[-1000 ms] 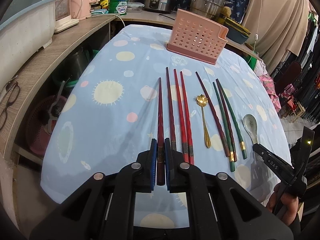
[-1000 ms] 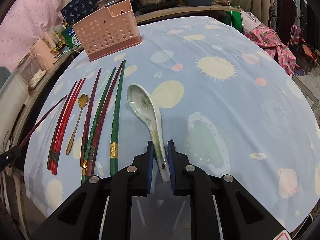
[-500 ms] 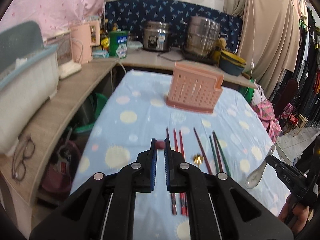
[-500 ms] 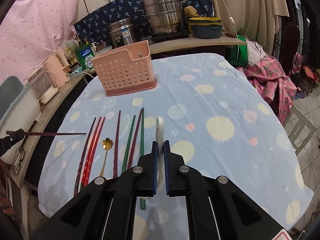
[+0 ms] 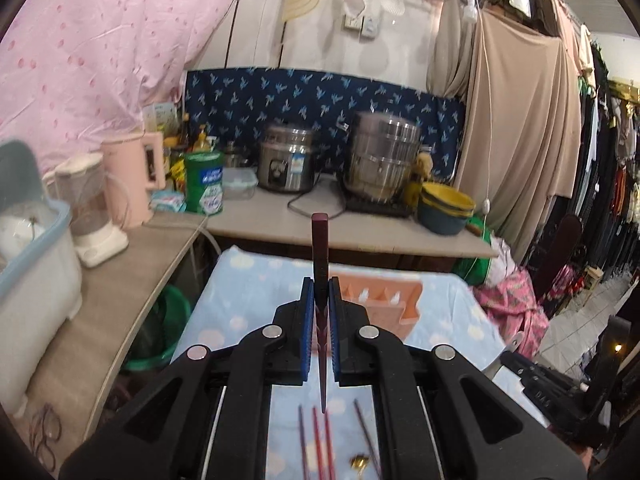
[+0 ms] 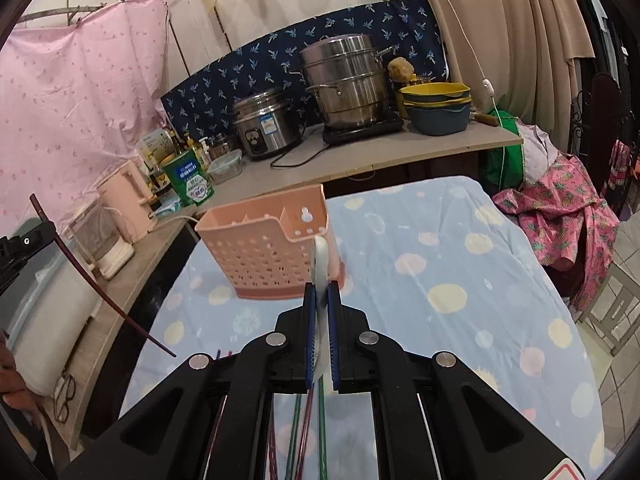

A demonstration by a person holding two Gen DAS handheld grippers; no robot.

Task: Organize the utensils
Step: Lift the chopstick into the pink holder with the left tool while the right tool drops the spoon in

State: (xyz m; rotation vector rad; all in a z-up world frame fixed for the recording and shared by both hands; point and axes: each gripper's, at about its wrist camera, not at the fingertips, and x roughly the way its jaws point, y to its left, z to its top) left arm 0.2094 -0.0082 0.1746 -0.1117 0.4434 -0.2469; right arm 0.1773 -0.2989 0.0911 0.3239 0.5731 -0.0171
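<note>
Left wrist view: left gripper (image 5: pixel 320 300) fingers clamp a dark red chopstick (image 5: pixel 320 248) upright at centre frame; right gripper (image 6: pixel 320 304) fingers pinch a white spoon (image 6: pixel 320 264) edge-on, upright.

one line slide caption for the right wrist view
Right gripper holds a white spoon upright before the pink utensil basket on the blue tablecloth.
</note>
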